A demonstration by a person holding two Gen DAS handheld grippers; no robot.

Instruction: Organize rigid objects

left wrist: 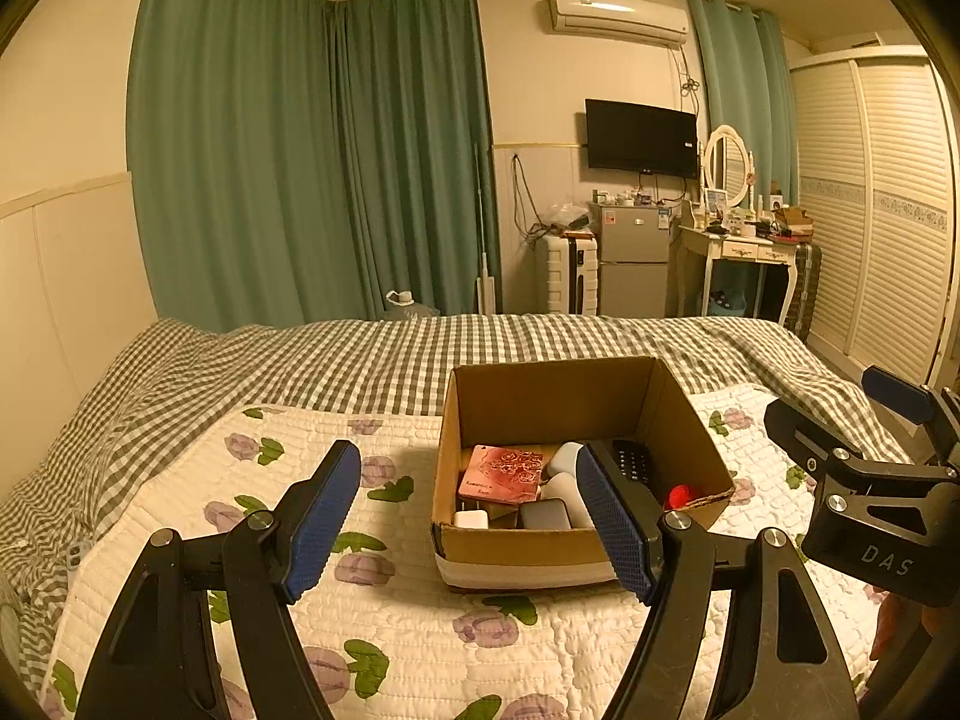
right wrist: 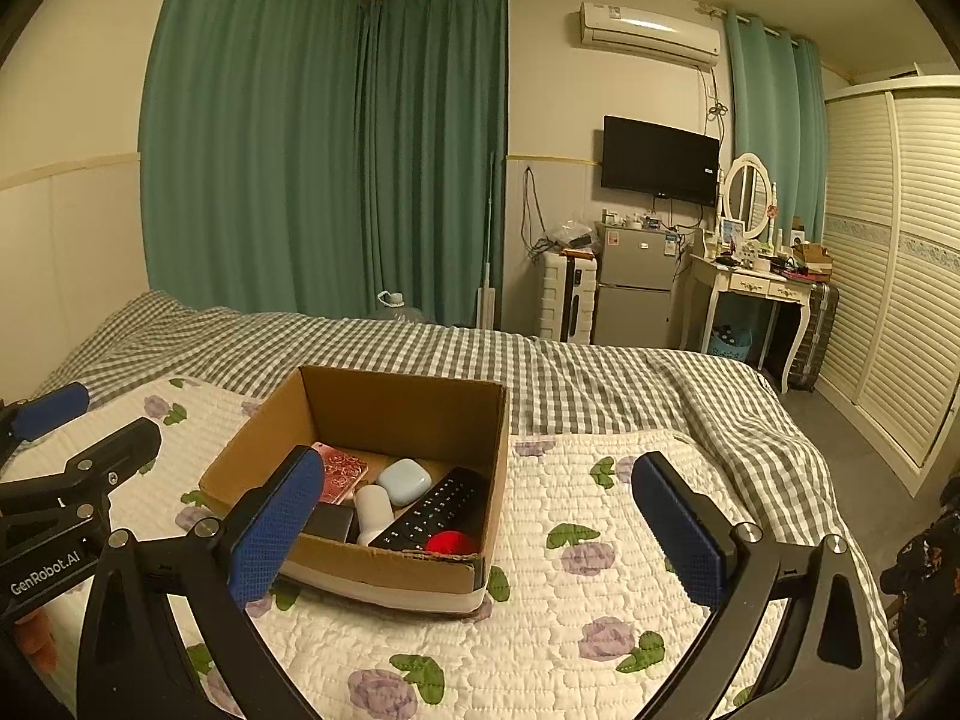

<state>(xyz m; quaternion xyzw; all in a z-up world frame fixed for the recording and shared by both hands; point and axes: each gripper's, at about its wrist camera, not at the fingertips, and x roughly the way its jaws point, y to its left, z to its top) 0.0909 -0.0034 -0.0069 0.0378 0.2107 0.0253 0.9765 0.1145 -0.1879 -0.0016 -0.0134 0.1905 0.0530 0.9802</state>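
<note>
Left wrist view: the cardboard box point(left wrist: 528, 546) lies just beyond both hand-held grippers, left point(left wrist: 468, 486) and right point(right wrist: 477, 498), each spread apart and empty.

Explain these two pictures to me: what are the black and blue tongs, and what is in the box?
No robot here: a person holds a hand-held gripper in each hand, each with a camera looking along its two blue-padded fingers. One picture is from the left hand-held gripper, the other from the right hand-held gripper. Both are open and hold nothing. On the flowered quilt stands a cardboard box holding a black remote, a red object, a pale blue case and a pink rose-patterned card.
</note>
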